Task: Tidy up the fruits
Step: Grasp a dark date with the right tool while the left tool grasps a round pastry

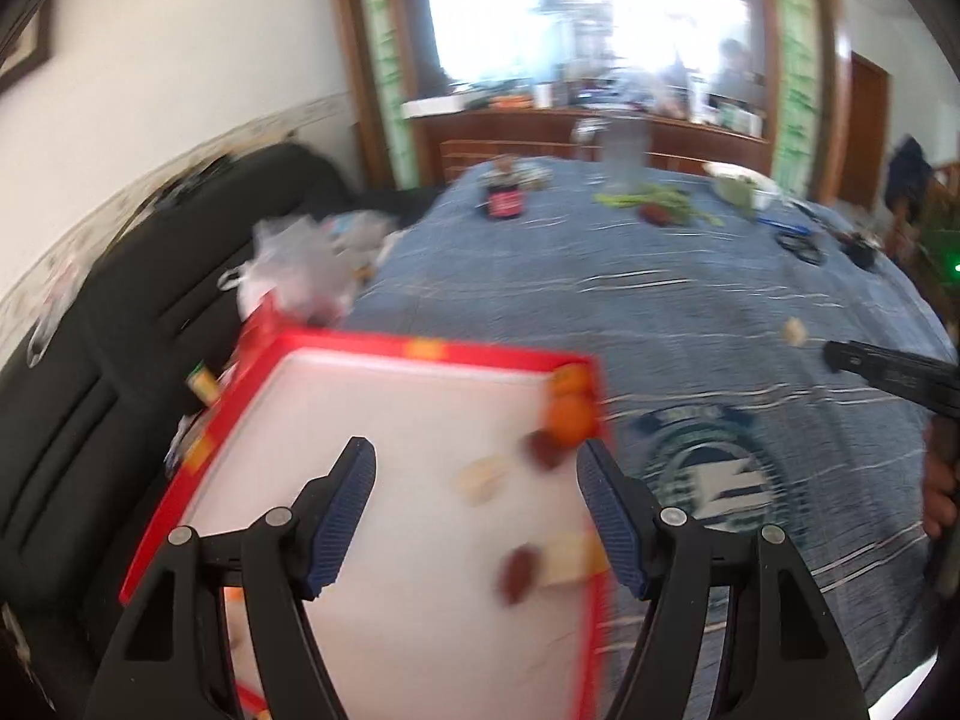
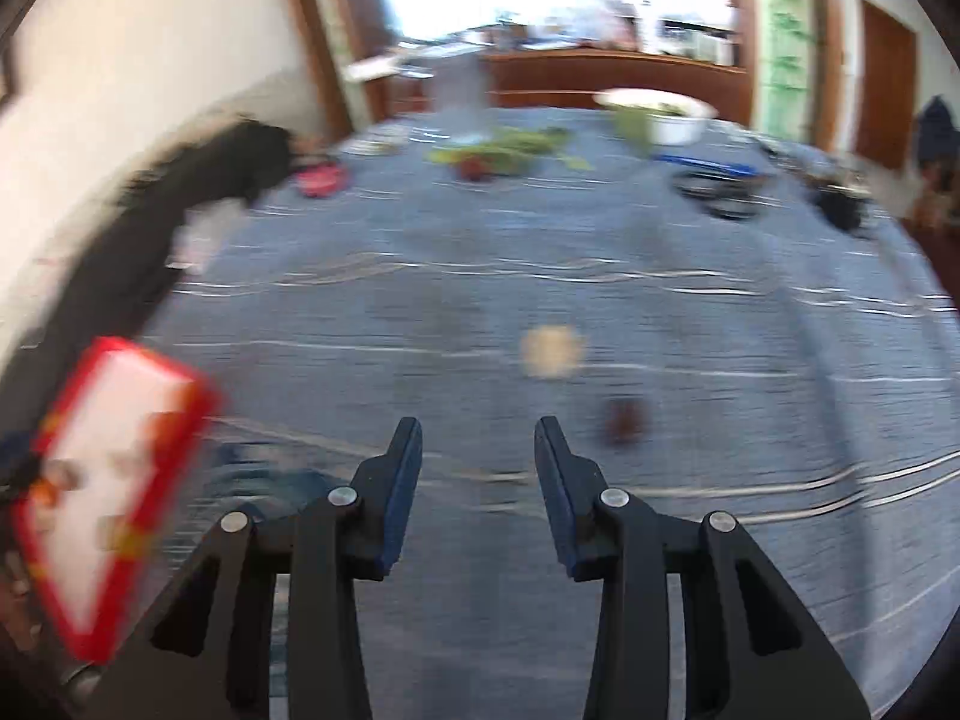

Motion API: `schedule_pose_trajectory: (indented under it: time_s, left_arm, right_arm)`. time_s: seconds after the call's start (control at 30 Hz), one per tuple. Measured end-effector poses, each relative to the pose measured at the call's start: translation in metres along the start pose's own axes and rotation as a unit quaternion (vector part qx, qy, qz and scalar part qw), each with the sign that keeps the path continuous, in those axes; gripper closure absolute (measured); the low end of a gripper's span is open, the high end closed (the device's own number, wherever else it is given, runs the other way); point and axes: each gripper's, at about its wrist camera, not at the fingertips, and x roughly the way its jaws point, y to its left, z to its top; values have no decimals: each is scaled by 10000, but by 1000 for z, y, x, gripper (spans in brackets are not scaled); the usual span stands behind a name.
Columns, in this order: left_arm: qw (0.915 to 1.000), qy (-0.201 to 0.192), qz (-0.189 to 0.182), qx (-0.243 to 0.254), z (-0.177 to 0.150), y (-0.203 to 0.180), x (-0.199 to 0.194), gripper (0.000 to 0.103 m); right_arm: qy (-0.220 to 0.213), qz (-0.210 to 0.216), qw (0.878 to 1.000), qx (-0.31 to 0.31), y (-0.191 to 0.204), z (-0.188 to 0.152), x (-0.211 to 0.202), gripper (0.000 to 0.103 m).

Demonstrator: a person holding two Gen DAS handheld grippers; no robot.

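Observation:
A red-rimmed white tray (image 1: 372, 480) lies at the table's left edge. It holds an orange fruit (image 1: 570, 417), two dark red fruits (image 1: 543, 450) (image 1: 519, 570) and pale pieces (image 1: 480, 480) (image 1: 573, 558) along its right side. My left gripper (image 1: 477, 468) hovers open over the tray with nothing between its fingers. In the right wrist view my right gripper (image 2: 477, 441) is open and empty above the blue cloth; a pale piece (image 2: 551, 351) and a dark red fruit (image 2: 624, 420) lie just ahead of it. The tray (image 2: 108, 498) shows at far left. The right gripper's tip (image 1: 840, 354) pokes in from the right.
A blue tablecloth (image 1: 690, 312) covers the table. At the far end stand a red jar (image 1: 504, 201), a clear container (image 1: 624, 156), green vegetables (image 2: 510, 147), a white bowl (image 2: 666, 111) and dark items (image 2: 720, 189). A black sofa (image 1: 120, 360) with a plastic bag (image 1: 300, 264) lies left. Both views are motion-blurred.

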Motion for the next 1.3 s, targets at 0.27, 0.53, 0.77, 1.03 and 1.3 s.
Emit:
schedule_pose_trajectory:
  time_s: [0.27,0.53,0.77,1.03,1.3]
  left_arm:
    - [9974,8,-390,602,22,-70,11,32]
    - [9938,161,-560,948,32,-110,31,32]
    - [9873,90,-1143,1098,52,-155,61,32]
    - [9763,196,-1560,1488,63,-214,106,32]
    - [9786,636,-1351,1415,68,-244,145,41]
  right_arm:
    - [73,-766,9970,97,-28,8,32,63]
    - [158,-711,9970,244,-44,4,46,83]
    - [-68,-380,9954,876,-75,11,25,83]
    - [-617,-739,9764,1934,-121,15,-7,83]
    - [-500,-491,9732,2189,-130,17,-5,83]
